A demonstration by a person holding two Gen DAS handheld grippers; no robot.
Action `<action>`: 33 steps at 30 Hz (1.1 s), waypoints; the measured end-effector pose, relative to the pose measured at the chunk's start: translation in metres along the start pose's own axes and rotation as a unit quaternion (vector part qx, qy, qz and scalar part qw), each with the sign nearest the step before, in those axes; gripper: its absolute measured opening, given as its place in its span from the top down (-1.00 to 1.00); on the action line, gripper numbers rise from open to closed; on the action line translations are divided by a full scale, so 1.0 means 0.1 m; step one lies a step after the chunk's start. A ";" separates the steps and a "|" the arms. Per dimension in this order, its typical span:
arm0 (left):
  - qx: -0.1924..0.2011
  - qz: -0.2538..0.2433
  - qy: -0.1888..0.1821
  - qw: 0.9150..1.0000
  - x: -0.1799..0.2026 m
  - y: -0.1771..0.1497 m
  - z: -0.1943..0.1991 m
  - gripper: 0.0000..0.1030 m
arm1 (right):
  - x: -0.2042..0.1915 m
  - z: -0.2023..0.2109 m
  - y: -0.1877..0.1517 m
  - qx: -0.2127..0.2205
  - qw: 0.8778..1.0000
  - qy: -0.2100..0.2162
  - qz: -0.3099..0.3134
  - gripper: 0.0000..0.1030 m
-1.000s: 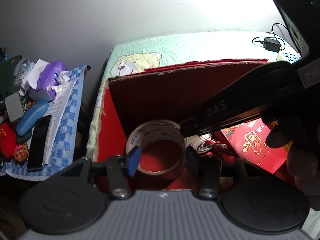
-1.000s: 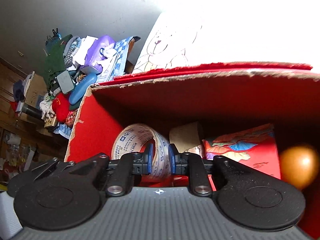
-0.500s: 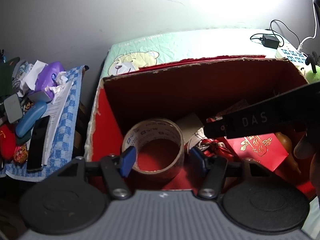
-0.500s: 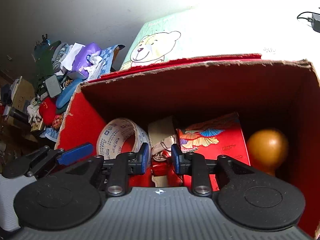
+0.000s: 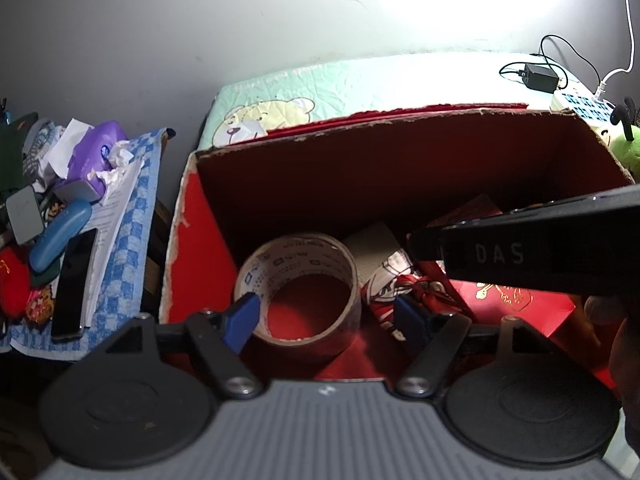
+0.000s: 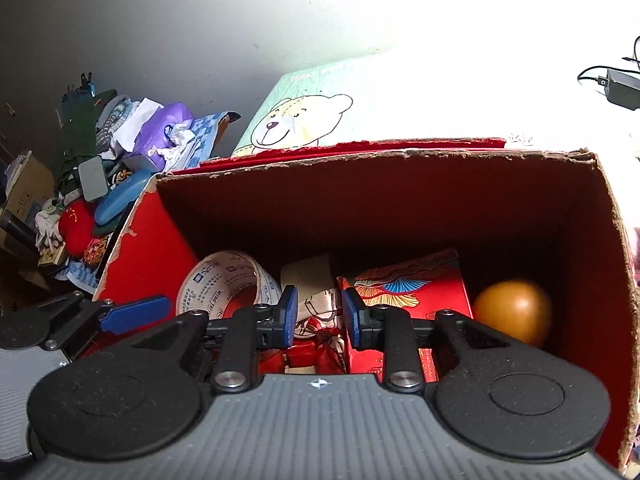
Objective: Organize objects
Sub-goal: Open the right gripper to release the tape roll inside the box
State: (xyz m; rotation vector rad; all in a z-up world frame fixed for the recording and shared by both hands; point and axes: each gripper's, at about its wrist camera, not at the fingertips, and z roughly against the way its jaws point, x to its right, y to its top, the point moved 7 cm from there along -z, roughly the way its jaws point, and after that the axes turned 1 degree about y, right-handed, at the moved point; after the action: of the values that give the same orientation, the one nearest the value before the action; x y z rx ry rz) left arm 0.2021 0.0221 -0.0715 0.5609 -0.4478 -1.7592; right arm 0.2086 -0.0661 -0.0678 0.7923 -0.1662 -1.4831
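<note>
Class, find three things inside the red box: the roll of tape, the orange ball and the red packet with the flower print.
roll of tape (image 5: 301, 255), left wrist view, printed inner wall.
orange ball (image 6: 510, 309), right wrist view, middle of its surface.
red packet (image 6: 408, 286), right wrist view, flower print.

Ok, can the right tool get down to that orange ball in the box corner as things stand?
Probably yes. The orange ball sits uncovered at the box's right end, beside the red packet, with nothing lying on it. The right tool is empty, though its narrow opening would likely need widening first.
</note>
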 end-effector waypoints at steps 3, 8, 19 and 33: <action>-0.001 0.000 -0.001 1.000 0.00 -0.01 0.00 -0.51 | 0.04 0.02 0.01 0.009 1.000 -0.002 -0.013 0.46; -0.004 -0.003 0.001 1.000 0.02 -0.01 -0.01 -0.59 | 0.06 0.05 -0.01 0.017 1.000 -0.002 -0.023 0.46; -0.005 -0.001 -0.002 1.000 0.02 -0.02 -0.01 -0.68 | 0.10 0.08 -0.02 0.023 0.999 0.001 -0.041 0.46; -0.002 0.000 0.005 1.000 0.03 -0.02 -0.03 -0.74 | 0.06 0.12 -0.01 0.043 0.999 -0.023 -0.022 0.46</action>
State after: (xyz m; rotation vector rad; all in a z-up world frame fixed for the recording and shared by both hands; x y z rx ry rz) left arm 0.2015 0.0191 -0.0754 0.5669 -0.4359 -1.7568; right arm 0.2024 -0.0756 -0.0615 0.8364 -0.2496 -1.5450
